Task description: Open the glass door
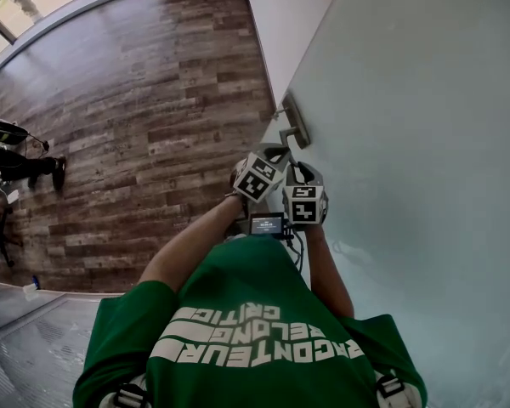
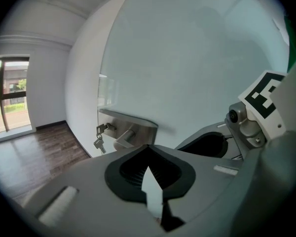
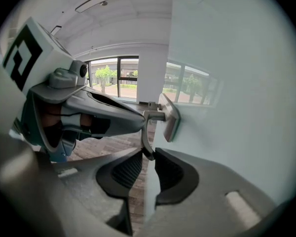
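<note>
1. The glass door (image 1: 408, 143) looks closed, as far as I can judge. Its lever handle (image 3: 147, 132) sits on a metal plate (image 1: 295, 121) near the door's edge. The right tongs (image 3: 148, 156) are drawn in to a narrow slot on the very end of that handle, with only their tips biting.
2. The main risk, to my eye, is that shallow bite. When the lever is turned, the tips may slide off the smooth metal and the handle spring back with the latch unreleased.
3. The left tongs (image 2: 148, 149) are pressed together on nothing. Their nose sits just short of the handle's neck, close beside the right pair. From there they could crowd the lever's swing or knock the other tongs loose.
4. A small bunch of keys (image 2: 97, 141) hangs from the lock just beyond the handle. A careless sweep could snag them or rattle them against the glass.
5. The person stands close behind the handle. I cannot tell which way the door swings. If it comes toward them, body and elbows stand in its path.
6. The wooden floor (image 1: 153, 100) spreads out on the far side of the handle. Some dark gear (image 1: 8, 151) lies well apart from it and blocks nothing.
</note>
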Available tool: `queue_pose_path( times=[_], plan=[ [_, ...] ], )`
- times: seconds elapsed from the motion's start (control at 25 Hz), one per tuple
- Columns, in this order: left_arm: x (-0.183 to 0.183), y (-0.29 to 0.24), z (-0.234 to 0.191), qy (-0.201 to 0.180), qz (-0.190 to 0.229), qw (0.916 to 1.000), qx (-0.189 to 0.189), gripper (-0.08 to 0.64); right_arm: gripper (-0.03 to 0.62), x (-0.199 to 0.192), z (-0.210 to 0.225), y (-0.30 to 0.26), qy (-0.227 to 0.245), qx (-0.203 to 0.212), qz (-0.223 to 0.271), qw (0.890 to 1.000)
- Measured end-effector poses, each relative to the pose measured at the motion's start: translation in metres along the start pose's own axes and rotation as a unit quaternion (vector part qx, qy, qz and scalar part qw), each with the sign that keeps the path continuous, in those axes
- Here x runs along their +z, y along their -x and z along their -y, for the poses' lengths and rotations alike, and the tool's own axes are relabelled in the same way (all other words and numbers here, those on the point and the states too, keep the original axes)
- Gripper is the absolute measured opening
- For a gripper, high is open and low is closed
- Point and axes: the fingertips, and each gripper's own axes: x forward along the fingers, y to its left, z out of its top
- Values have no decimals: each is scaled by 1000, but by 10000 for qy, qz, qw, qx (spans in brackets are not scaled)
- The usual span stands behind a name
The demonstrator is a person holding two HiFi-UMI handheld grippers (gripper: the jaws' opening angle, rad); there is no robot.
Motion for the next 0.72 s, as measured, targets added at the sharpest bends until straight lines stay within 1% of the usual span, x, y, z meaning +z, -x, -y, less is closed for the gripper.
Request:
queue_pose_path(
  times=[0.28, 0.52, 0.72],
  plan=[
    [8, -31, 9, -36, -67, 9997, -233, 17, 66, -1, 29, -2, -151, -164, 13, 9997],
    [16, -47, 16, -46, -203, 9992, -331, 17, 66, -1, 48, -3, -227, -293, 17, 9993],
    [20, -61, 21, -83, -179, 9990, -391, 17, 66, -4, 60, -5, -278, -384, 23, 9989]
  ],
)
